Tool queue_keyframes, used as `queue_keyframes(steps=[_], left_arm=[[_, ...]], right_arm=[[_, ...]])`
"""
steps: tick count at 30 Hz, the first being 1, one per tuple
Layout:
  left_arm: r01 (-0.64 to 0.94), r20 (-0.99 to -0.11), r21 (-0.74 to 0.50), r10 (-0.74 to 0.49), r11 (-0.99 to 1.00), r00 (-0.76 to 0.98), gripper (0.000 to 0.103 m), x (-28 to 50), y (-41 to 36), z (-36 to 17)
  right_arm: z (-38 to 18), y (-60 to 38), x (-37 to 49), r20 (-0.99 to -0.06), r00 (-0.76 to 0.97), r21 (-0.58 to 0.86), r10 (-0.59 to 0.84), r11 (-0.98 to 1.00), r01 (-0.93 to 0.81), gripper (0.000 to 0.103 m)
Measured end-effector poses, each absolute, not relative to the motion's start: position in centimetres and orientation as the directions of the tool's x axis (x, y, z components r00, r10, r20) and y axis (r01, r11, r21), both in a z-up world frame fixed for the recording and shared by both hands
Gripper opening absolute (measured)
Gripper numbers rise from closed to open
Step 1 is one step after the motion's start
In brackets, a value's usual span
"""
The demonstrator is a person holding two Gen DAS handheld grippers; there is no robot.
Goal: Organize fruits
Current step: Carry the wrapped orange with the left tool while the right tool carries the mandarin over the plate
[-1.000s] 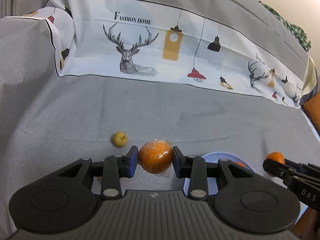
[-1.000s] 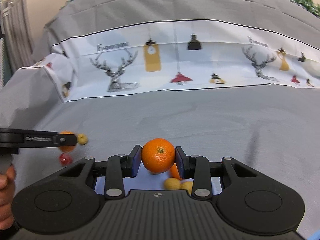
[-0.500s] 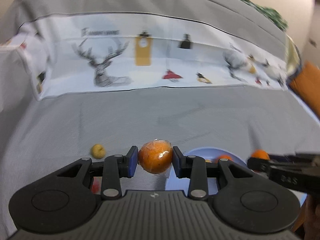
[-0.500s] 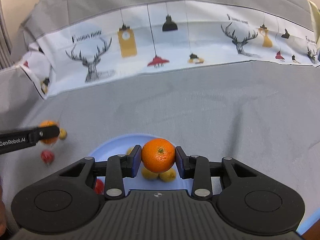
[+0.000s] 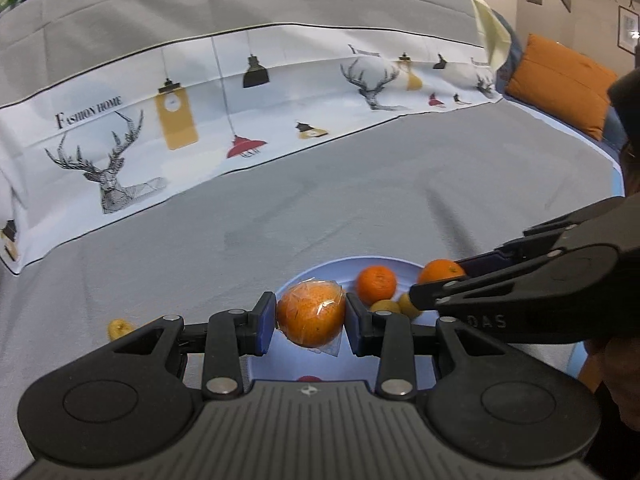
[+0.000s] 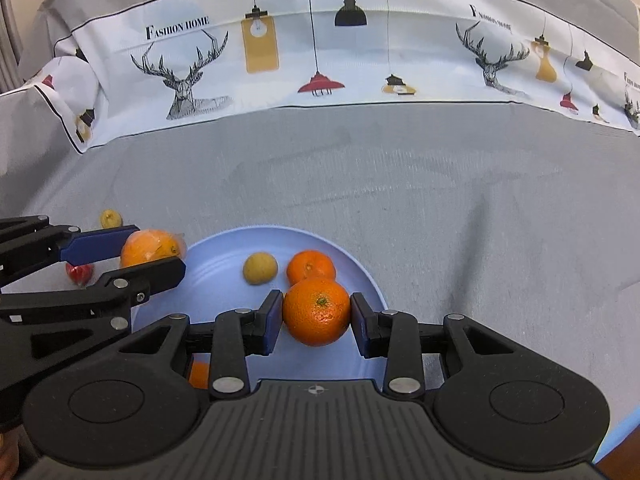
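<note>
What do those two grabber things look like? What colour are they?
Both are black plastic. The left gripper has a ribbed grey-black body with a small cross mark, round bumps on each side, silver screws, and flat blue pads lining its jaws. The right gripper matches it, with blue pads too. Seen from the side, it carries white letters "DAS". No cables or sleeves show.

Ahead of my grippers, the white printed cloth band (image 6: 320,60) reads "FASHION HOME" beside its deer. My right gripper (image 5: 440,280) body shows the letters "DAS".
</note>
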State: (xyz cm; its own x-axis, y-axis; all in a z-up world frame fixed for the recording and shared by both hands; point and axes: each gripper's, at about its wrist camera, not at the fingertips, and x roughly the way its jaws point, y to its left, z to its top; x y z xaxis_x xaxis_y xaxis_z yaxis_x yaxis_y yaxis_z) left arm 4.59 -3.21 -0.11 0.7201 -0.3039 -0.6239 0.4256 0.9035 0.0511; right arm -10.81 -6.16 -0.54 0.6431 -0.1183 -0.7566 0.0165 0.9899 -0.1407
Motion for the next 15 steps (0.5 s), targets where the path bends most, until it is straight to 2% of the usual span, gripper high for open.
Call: queue_keyframes(steps=[15], left_arm=[[0.448,-0.637,0.057,-0.313,0.892,0.704,0.04,4.74,-3.73,-0.61]], right_arm=[[-0.89,-6.06,-10.51,-0.774,0.62,-0.153,-0.126,0.988,0.009,0.038]])
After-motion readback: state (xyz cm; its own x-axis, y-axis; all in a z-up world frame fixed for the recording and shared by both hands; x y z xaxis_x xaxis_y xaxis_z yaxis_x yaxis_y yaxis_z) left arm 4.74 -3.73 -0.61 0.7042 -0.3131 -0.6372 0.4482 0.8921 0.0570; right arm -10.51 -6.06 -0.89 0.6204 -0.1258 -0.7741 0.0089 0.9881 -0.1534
